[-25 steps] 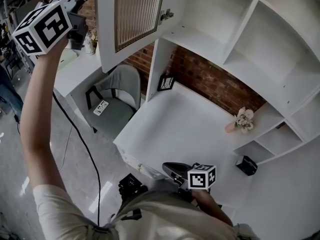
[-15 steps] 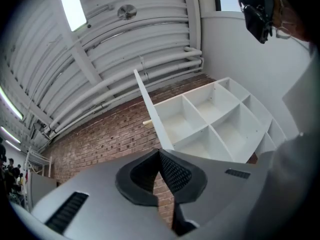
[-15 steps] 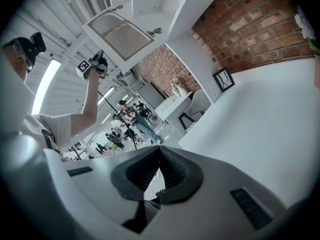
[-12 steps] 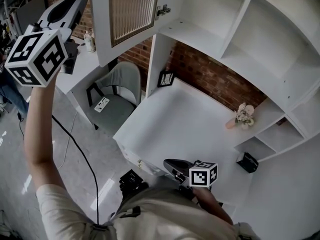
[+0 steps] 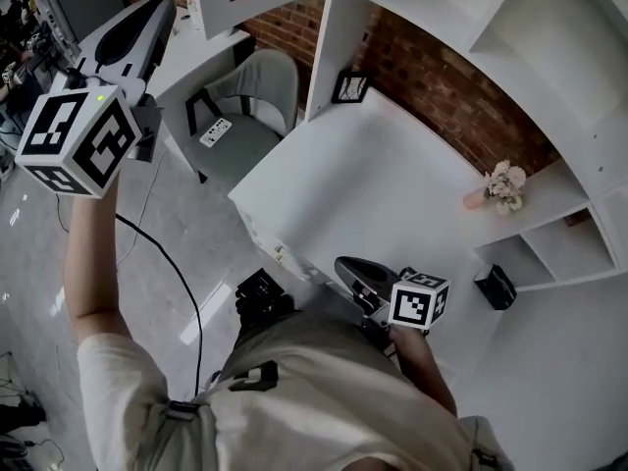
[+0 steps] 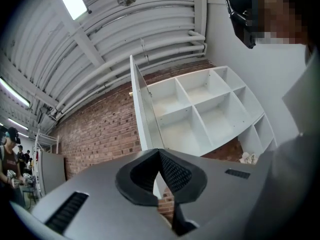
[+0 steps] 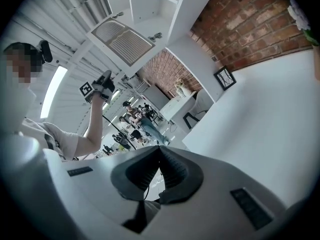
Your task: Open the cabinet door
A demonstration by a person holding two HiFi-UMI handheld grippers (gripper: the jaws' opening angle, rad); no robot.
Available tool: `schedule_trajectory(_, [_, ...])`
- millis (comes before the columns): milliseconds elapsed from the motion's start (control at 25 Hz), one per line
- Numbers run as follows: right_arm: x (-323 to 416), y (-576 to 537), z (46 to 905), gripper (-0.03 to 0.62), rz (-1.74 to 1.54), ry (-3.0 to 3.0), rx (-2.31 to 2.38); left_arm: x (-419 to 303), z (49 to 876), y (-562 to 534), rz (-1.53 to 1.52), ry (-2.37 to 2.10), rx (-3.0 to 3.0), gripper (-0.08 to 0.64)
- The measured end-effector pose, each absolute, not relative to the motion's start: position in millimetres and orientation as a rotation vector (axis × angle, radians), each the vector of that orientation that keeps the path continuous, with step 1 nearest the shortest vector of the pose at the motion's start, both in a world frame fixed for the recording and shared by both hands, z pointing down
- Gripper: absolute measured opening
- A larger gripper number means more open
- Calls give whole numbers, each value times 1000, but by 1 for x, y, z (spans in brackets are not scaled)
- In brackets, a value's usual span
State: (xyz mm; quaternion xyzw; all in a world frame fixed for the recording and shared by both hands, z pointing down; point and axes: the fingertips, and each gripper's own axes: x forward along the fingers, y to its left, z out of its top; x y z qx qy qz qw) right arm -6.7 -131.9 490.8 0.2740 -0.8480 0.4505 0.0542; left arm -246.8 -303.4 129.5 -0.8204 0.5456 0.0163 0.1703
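Hovering left gripper (image 6: 159, 154): arm raised, jaws pressed together on nothing, well clear of the door
Cabinet door (image 5: 211, 3): up top, swung wide open off the white shelf unit (image 5: 549, 27)
Right gripper (image 7: 159, 151): low by the white desk (image 5: 373, 184), jaws together too, empty

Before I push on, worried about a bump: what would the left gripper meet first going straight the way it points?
Probably the open cabinet door, edge-on right above the shut jaws of the left gripper. How far off it is, the view doesn't show.
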Motion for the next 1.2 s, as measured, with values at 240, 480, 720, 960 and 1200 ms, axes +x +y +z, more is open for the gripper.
schedule_trajectory(240, [17,-125,489,23,1361,-2586,842,-228,213,-271,-113,1610,-2348,14])
schedule_trajectory(480, [30,-120,485,23,1354,-2597,841,-206,254,-242,-101,1647,-2460,14])
schedule_trajectory(720, [46,-111,484,23,1385,-2616,852,-176,277,-219,-27,1609,-2562,14])
schedule_trajectory(960, [61,-100,477,23,1364,-2658,831,-147,294,-198,142,1660,-2676,14])
schedule_trajectory(1200, [85,-88,480,23,1426,-2673,840,-101,312,-175,101,1609,-2760,15])
